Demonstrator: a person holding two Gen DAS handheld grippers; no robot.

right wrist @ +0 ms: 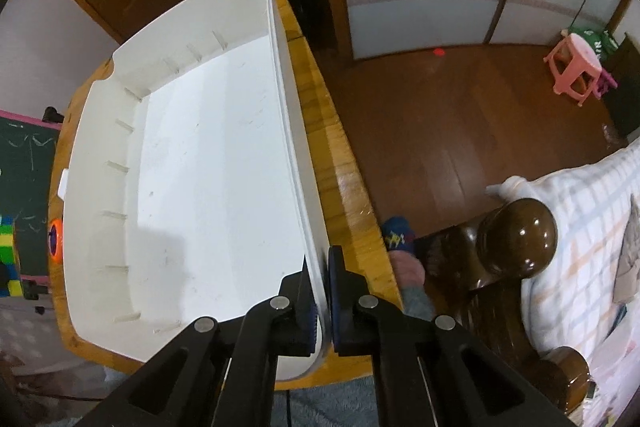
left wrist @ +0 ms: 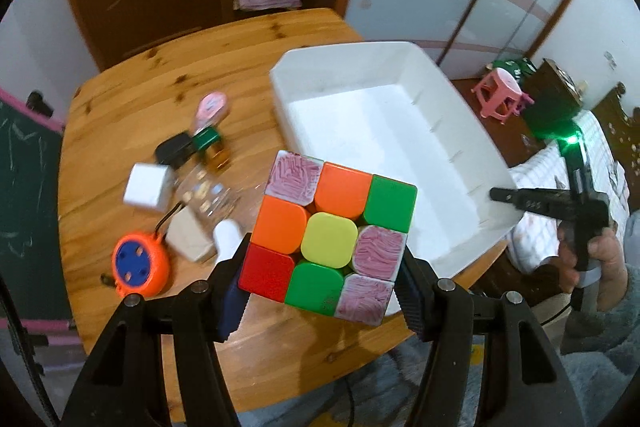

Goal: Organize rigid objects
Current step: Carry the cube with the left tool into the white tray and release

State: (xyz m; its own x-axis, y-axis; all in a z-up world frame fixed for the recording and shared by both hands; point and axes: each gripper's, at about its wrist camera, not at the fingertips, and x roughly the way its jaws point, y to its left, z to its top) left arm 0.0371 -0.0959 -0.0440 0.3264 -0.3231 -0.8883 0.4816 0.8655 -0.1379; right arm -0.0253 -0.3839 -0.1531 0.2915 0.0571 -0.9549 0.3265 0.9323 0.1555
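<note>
My left gripper (left wrist: 322, 291) is shut on a Rubik's cube (left wrist: 330, 235) with orange, green, red, yellow and scribbled pink faces, held above the wooden table near the white bin's near left corner. The white plastic bin (left wrist: 400, 67) stands empty on the table's right side. My right gripper (right wrist: 322, 291) is shut on the bin's right wall (right wrist: 296, 163), one finger inside and one outside; it also shows in the left wrist view (left wrist: 500, 195) at the bin's right rim.
On the table (left wrist: 160, 87) left of the bin lie an orange round tape measure (left wrist: 140, 265), a white box (left wrist: 146, 187), a black adapter (left wrist: 174, 149), a green-capped bottle (left wrist: 212, 143), a clear bottle (left wrist: 208, 199) and a pink item (left wrist: 212, 107). A bed (right wrist: 580, 227) is at the right.
</note>
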